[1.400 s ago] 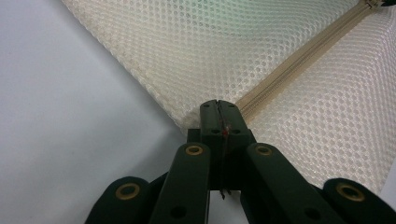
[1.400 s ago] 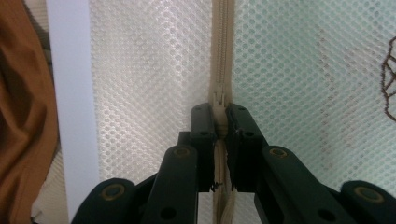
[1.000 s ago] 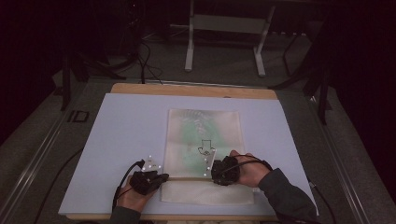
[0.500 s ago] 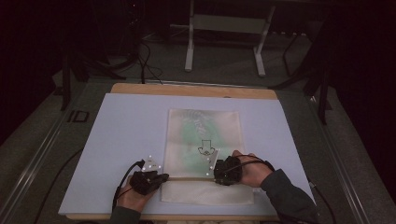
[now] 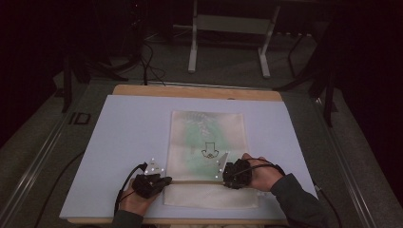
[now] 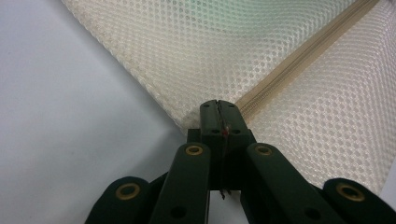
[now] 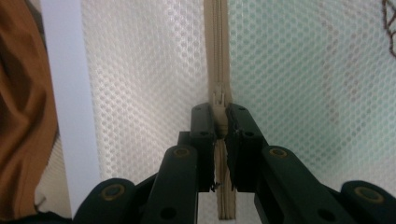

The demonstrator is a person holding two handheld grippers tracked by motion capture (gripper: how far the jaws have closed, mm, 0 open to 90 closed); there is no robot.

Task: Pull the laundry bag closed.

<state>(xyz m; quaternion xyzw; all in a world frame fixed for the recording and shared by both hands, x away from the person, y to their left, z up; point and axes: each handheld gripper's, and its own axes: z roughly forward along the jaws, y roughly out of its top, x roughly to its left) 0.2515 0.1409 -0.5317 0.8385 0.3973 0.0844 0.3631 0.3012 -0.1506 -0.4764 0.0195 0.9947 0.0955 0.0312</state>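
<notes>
Left gripper (image 6: 218,105): we are seeing it clenched on the mesh bag's (image 5: 207,135) left edge, by the zipper (image 6: 299,60).
Right gripper (image 7: 218,112): we are seeing it grasping the zipper pull (image 7: 218,100).

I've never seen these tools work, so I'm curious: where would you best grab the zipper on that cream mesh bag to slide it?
Grip the small beige zipper slider, as the right tool does, coming in along the beige zipper track. It is the one raised bit on the flat cream mesh bag. The left tool pinches the bag's edge at the track's end, probably to hold it taut.
</notes>
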